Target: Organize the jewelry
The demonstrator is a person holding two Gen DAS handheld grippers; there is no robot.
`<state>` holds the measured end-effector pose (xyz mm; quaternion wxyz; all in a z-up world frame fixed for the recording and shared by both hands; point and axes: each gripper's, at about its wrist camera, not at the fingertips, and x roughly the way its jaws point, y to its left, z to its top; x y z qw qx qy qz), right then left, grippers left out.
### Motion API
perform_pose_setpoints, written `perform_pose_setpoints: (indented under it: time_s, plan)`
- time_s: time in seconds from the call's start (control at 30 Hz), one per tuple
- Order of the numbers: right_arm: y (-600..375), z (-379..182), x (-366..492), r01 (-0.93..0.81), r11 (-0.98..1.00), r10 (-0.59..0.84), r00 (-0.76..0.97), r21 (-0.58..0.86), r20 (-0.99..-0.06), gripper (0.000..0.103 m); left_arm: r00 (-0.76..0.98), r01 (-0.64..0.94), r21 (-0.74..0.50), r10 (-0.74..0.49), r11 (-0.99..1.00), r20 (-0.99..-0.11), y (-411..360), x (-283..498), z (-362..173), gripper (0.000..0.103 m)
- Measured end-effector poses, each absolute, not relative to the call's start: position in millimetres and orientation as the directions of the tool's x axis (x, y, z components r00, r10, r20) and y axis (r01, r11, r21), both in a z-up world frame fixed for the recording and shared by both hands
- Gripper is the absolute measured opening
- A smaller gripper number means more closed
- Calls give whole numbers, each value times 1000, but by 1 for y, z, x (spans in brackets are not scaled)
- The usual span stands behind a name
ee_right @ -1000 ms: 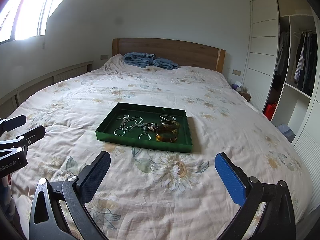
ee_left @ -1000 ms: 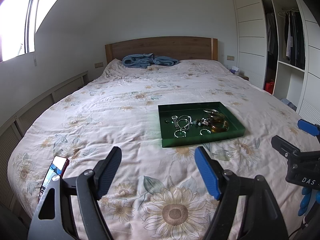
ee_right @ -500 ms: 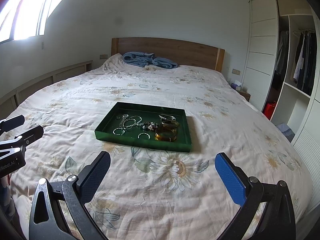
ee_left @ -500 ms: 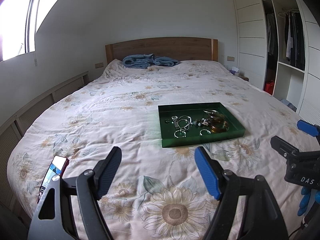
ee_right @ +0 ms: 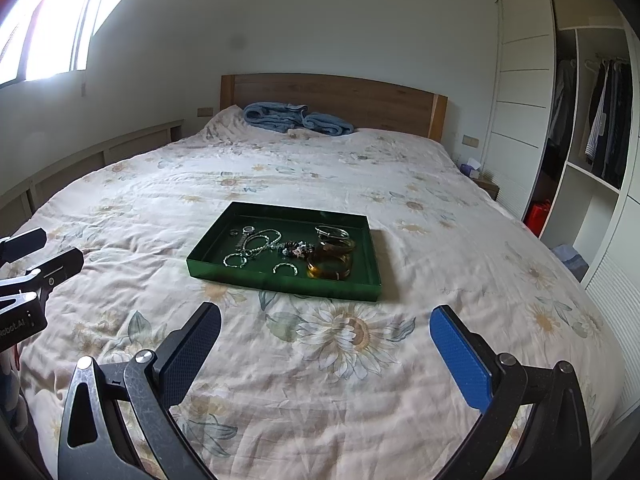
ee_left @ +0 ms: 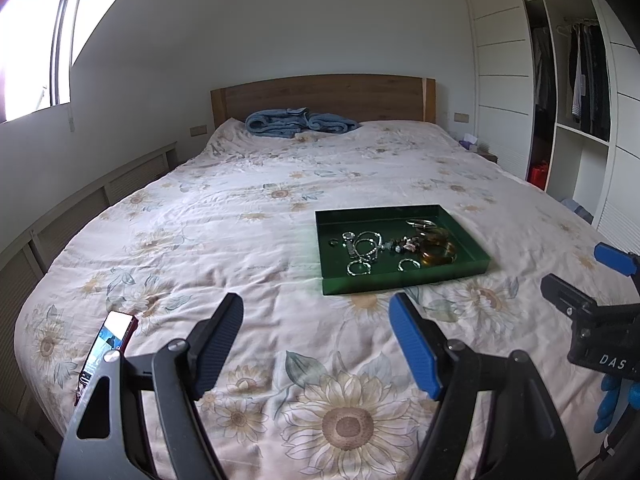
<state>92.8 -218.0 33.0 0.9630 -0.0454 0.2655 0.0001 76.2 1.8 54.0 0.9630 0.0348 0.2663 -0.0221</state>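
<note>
A dark green tray (ee_left: 336,284) (ee_right: 280,280) lies on the flowered bedspread. In it lie silver bracelets (ee_left: 362,266) (ee_right: 236,259), a beaded strand (ee_right: 296,248) and amber bangles (ee_left: 438,256) (ee_right: 330,266). My left gripper (ee_left: 316,316) is open and empty, short of the tray and to its left. My right gripper (ee_right: 326,326) is open and empty, just short of the tray's near rim. Each gripper also shows at the edge of the other's view: the right gripper (ee_left: 576,276), the left gripper (ee_right: 40,252).
A phone (ee_left: 106,342) with a lit screen lies near the bed's left front edge. A blue blanket (ee_left: 296,122) is bundled at the wooden headboard (ee_left: 320,96). An open wardrobe (ee_left: 576,112) stands to the right of the bed.
Both views have shifted very slightly; the tray sits a touch lower in the left view and higher in the right view. Both grippers stay open and empty.
</note>
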Motion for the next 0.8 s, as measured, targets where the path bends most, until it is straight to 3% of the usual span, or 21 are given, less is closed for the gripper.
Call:
perform_pose_setpoints:
  time_s: [0.8]
  plan:
    - [-219,32,94,-22,996,-27,856,-88,-516,103,857,61,56,-24,997,-514,1,76,54,74]
